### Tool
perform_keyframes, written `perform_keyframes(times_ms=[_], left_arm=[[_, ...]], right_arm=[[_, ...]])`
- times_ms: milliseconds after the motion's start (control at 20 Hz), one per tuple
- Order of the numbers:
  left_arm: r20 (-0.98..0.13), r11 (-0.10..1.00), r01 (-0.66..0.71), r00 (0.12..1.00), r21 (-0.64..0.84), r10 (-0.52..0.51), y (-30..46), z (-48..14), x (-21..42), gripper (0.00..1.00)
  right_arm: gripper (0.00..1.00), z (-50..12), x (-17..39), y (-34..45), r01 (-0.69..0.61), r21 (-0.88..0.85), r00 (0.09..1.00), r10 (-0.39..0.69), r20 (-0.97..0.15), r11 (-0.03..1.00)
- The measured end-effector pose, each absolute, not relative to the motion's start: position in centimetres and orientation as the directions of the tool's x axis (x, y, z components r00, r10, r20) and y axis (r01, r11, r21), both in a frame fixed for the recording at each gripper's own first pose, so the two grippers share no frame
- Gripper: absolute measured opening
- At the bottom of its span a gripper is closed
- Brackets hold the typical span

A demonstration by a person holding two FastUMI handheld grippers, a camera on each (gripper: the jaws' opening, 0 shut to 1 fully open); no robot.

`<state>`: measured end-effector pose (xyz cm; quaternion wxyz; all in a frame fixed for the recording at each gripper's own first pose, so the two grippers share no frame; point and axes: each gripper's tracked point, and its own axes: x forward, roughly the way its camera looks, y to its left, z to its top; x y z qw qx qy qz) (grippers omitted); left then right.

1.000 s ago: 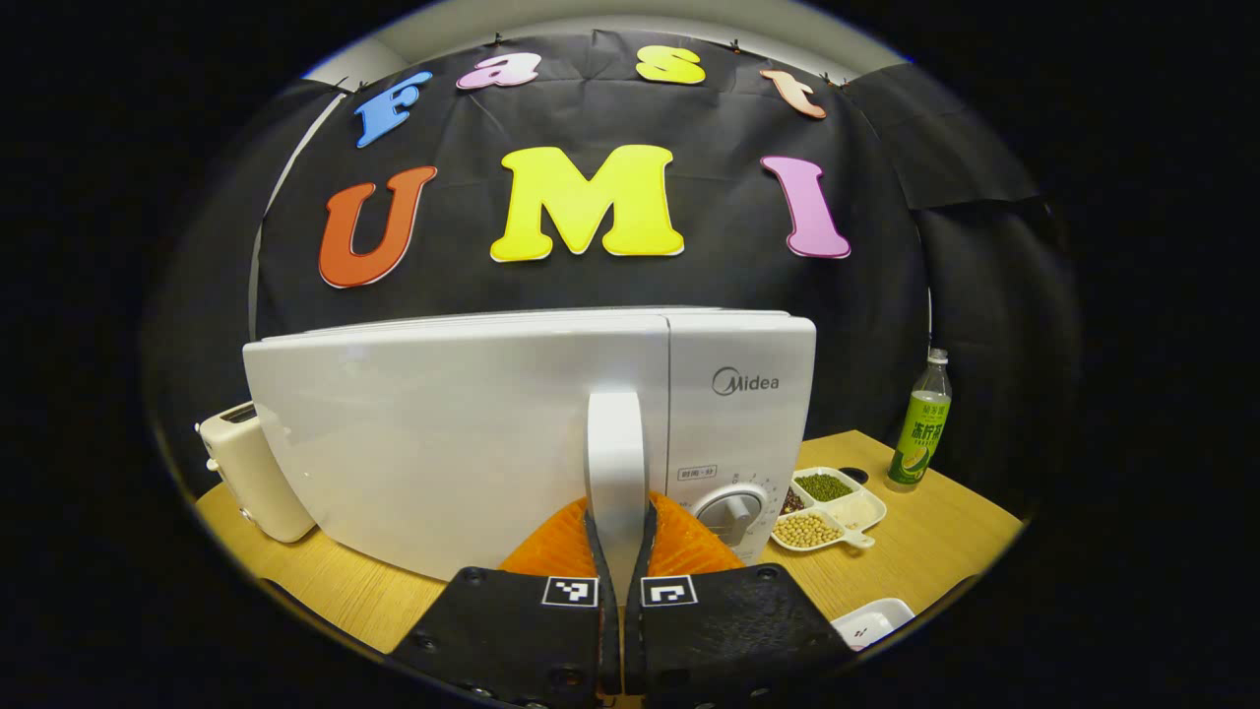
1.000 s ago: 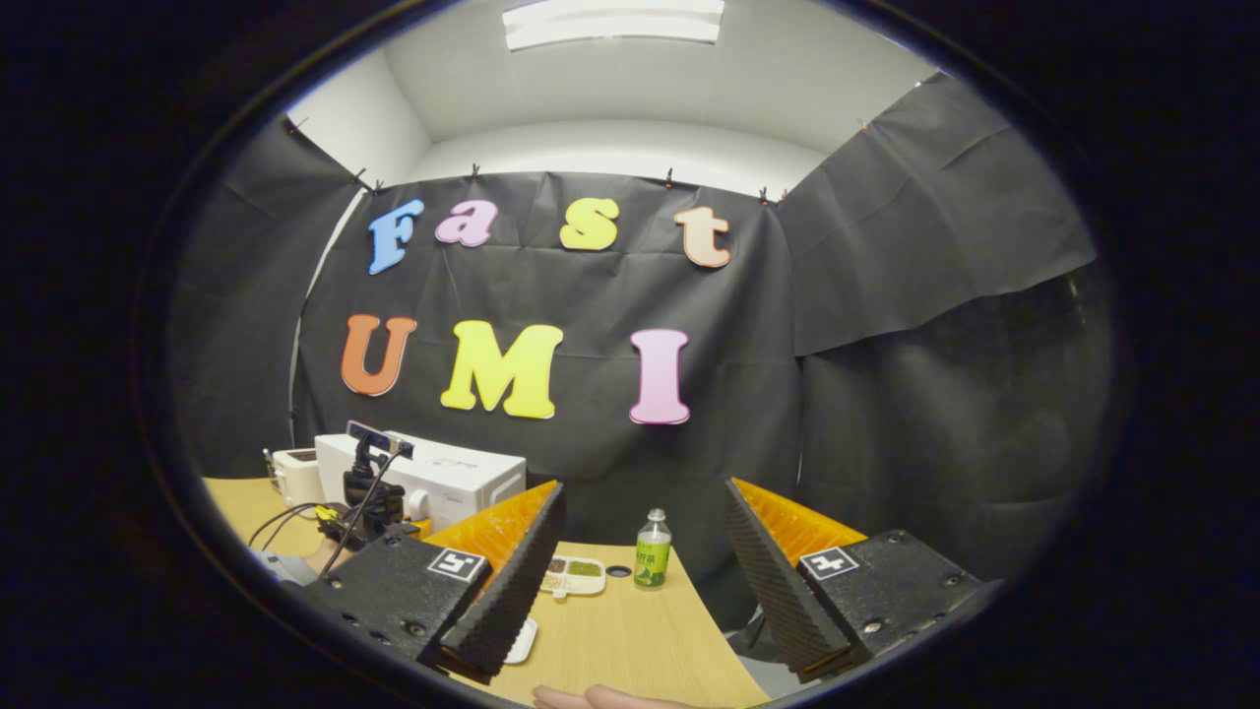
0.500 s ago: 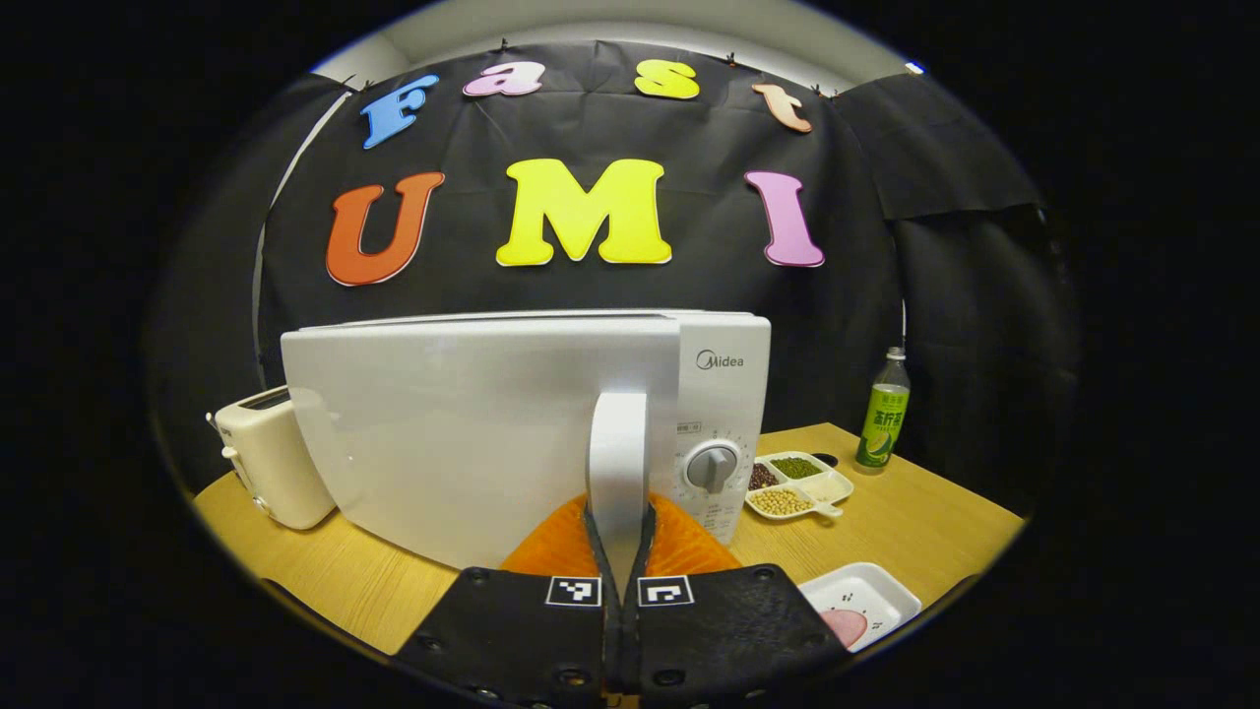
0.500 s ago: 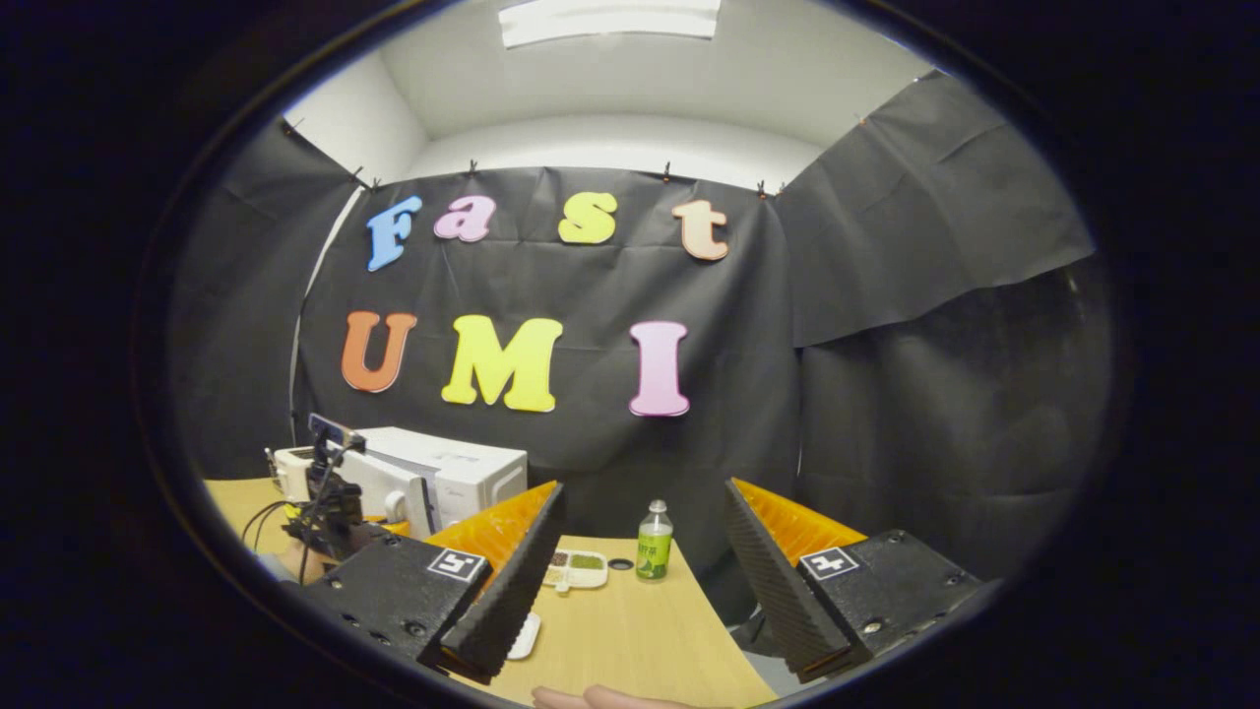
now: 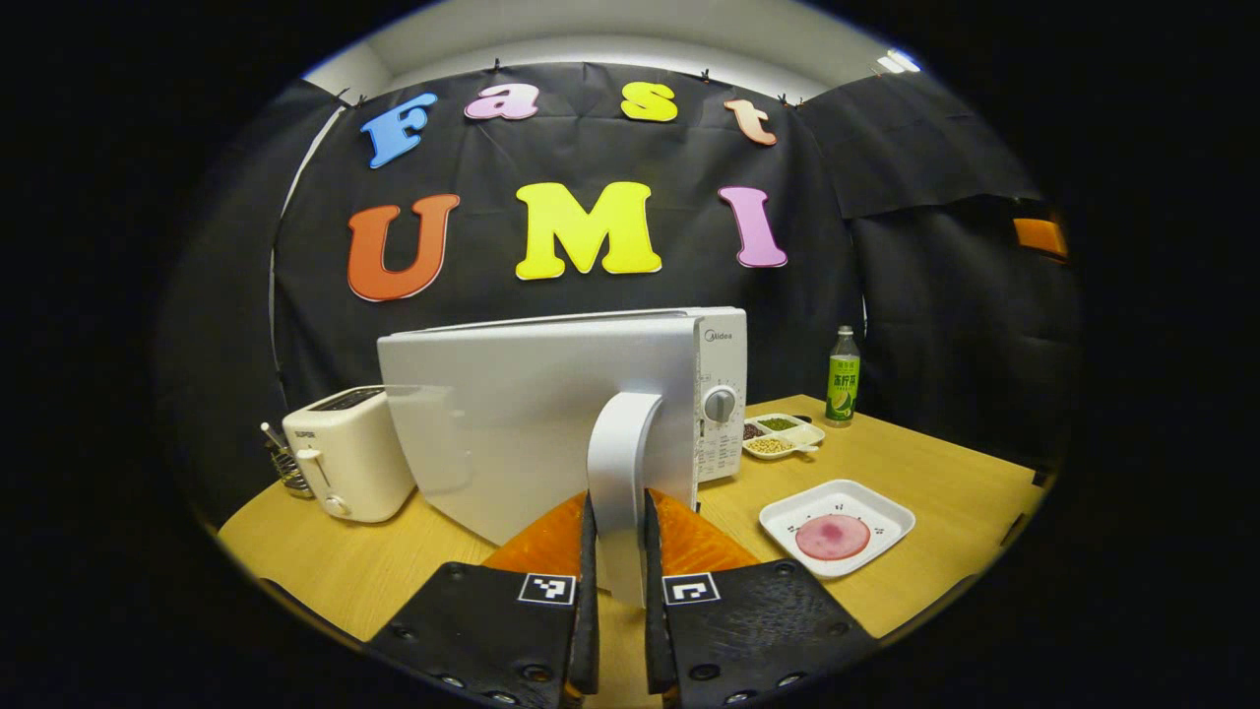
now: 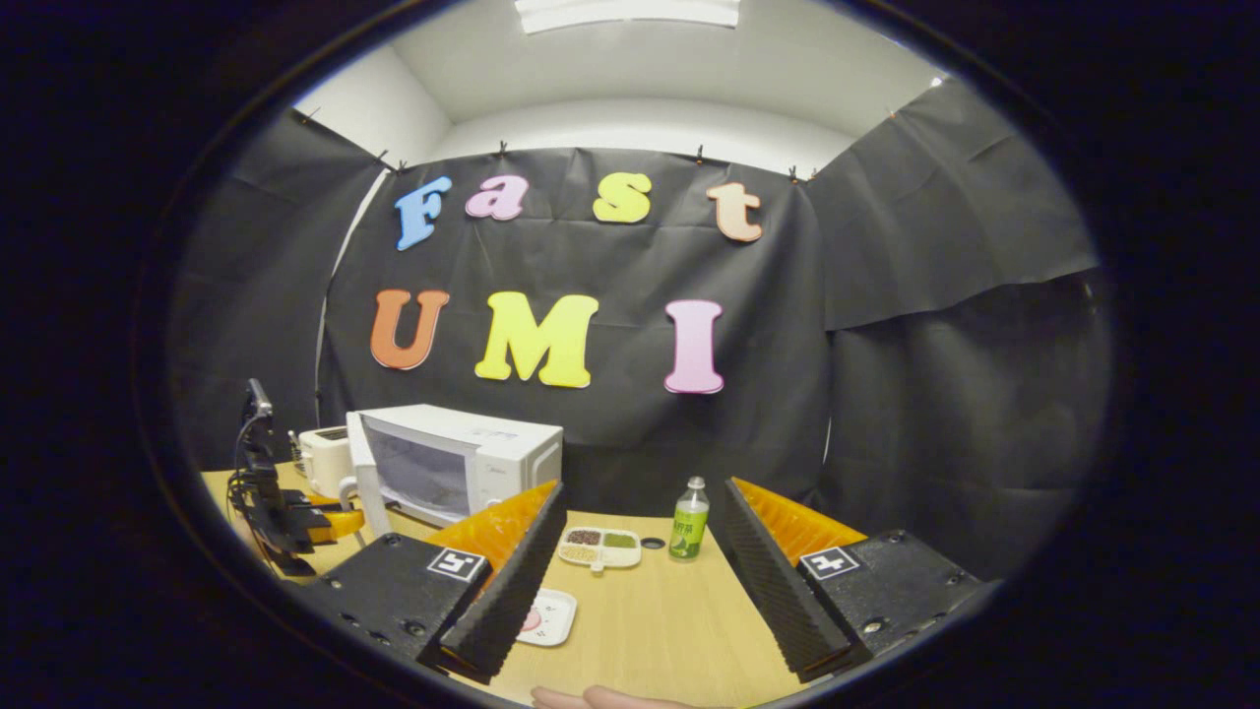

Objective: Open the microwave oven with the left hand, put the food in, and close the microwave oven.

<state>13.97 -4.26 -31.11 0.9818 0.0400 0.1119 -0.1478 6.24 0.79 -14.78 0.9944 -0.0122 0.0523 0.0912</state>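
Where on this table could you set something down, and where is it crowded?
Bare table: the near right corner, bordered by the square plate, the divided snack dish and the green bottle. Crowded on the left: toaster against the microwave door.

Microwave door glossy, likely plastic; table matt wood grain; toaster smooth.

The microwave bears a brand mark — "Midea" — near its top corner.
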Motion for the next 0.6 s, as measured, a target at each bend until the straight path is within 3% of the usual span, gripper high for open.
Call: perform_keyframes(times_ms=[150, 200, 300, 350, 600], left_arm=[[-0.230, 0.973, 0.217, 0.954, 0.077, -0.194, 1.2, -30.2, 10.1, 0.34], [-0.231, 0.980, 0.183, 0.960, 0.075, -0.161, 2.9, -29.8, 8.7, 0.48], [-0.224, 0.994, 0.094, 0.971, 0.062, -0.078, 6.2, -28.4, 6.4, 0.89], [-0.224, 0.997, 0.059, 0.973, 0.049, -0.047, 7.3, -27.7, 5.5, 0.95], [-0.221, 0.999, -0.047, 0.974, -0.005, 0.044, 9.7, -24.6, 3.0, 0.95]], right_arm=[[1.00, -15.1, 5.5, 2.6, -0.216, -0.009, 0.969, 0.213, -0.127, 0.976], [1.00, -15.5, 5.3, 3.2, -0.229, -0.008, 0.964, 0.226, -0.140, 0.973], [1.00, -16.4, 5.4, 4.2, -0.253, -0.015, 0.954, 0.247, -0.172, 0.967], [0.92, -16.8, 5.8, 4.6, -0.261, -0.020, 0.948, 0.253, -0.193, 0.965], [0.92, -21.1, 8.8, 6.8, -0.301, -0.019, 0.896, 0.277, -0.347, 0.953]])
